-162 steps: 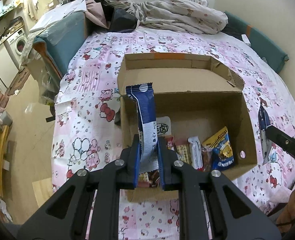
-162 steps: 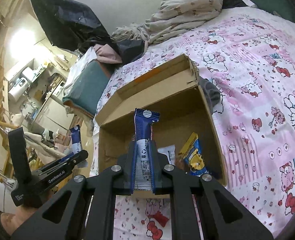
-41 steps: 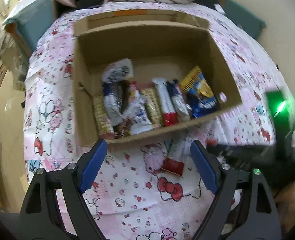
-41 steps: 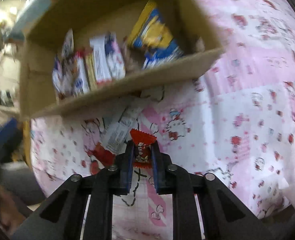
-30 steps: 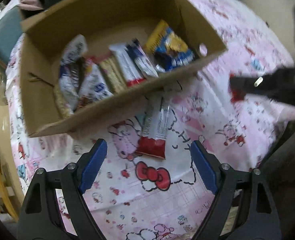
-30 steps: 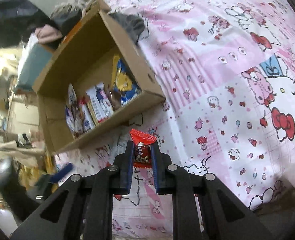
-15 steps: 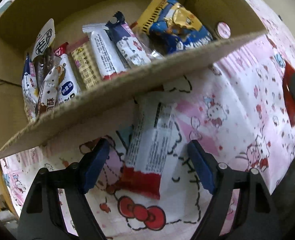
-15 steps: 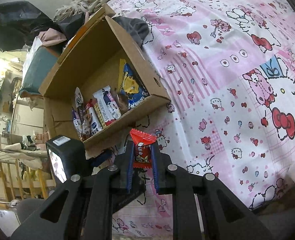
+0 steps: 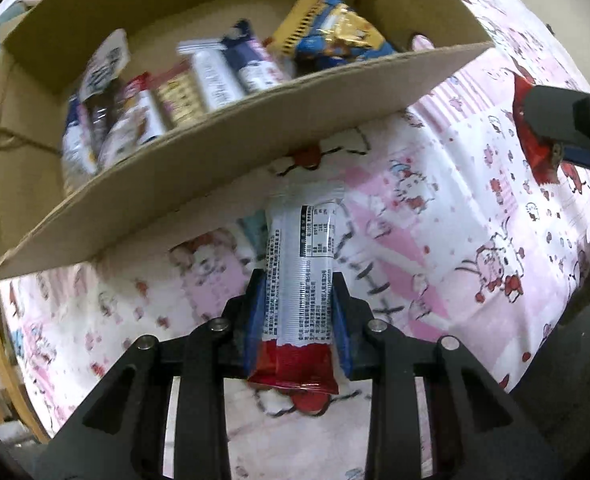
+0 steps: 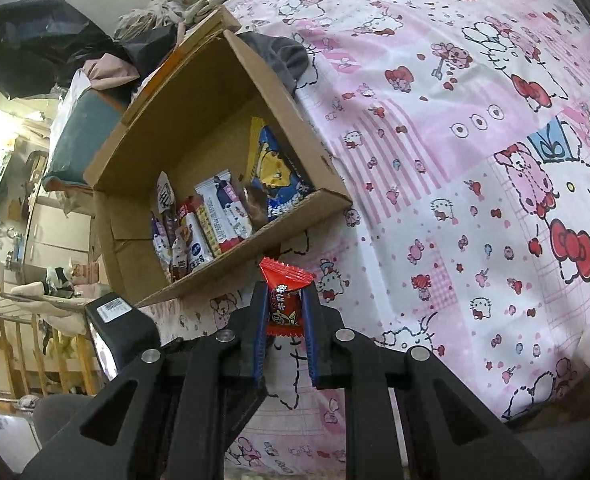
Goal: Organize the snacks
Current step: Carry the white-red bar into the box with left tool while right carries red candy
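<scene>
Snack bar, white with a red end, lies on the bed's pink cartoon sheet just before the cardboard box; the left hand-held gripper has just clamped onto it. Right hand-held gripper pinches a small red candy.

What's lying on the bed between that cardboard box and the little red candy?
Nothing: the right wrist view shows only bare pink cartoon bedsheet between the cardboard box and the red candy held in the right tool.
</scene>
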Tool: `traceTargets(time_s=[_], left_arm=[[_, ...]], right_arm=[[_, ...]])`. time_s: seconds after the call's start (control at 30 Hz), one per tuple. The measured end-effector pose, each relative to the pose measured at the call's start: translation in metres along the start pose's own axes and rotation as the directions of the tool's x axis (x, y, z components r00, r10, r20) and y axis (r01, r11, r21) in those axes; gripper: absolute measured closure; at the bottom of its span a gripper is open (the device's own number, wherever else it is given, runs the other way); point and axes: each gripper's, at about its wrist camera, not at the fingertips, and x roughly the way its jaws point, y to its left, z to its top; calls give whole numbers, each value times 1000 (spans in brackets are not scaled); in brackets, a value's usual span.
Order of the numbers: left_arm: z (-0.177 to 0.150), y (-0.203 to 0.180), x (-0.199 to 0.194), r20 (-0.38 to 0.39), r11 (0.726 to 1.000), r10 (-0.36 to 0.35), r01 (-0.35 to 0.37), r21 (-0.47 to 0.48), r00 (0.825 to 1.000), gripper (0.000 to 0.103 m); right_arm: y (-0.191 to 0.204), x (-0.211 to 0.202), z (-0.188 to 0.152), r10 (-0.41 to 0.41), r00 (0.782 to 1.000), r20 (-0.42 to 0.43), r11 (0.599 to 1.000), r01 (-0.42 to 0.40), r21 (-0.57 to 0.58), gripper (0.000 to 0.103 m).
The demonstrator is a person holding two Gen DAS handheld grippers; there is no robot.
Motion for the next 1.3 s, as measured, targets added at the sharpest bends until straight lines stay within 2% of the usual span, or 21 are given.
traceTargets(time_s=[0.23, 0.33, 0.47, 0.67, 0.8, 0.93, 1.13, 1.3], left_arm=[[-23, 23, -32, 25, 998, 13, -11, -59, 1000, 76], [-33, 33, -57, 65, 996, 38, -32, -86, 997, 76], [-40, 55, -107, 178, 988, 62, -35, -153, 982, 76], [-21, 93, -162, 299, 969, 103, -28, -244, 949, 76], [-4, 120, -177, 336, 955, 130, -27, -296, 933, 76], [5, 134, -180, 349, 942, 141, -17, -337, 927, 76], [21, 143, -177, 362, 942, 141, -12, -337, 922, 76], [37, 144, -167, 358, 945, 144, -21, -325, 922, 76]], right_arm=[[9, 0, -4, 34, 999, -10, 999, -35, -20, 86], [16, -2, -4, 104, 994, -16, 994, -104, -27, 86], [32, -13, -7, 175, 984, 8, 982, -174, -78, 86], [52, -30, -3, 266, 961, 70, 959, -256, -124, 86], [60, -39, 2, 305, 946, 112, 946, -288, -147, 86], [65, -41, 8, 317, 939, 137, 941, -292, -172, 86], [66, -45, 23, 359, 915, 184, 926, -326, -188, 86], [69, -35, 38, 347, 917, 195, 930, -311, -194, 86]])
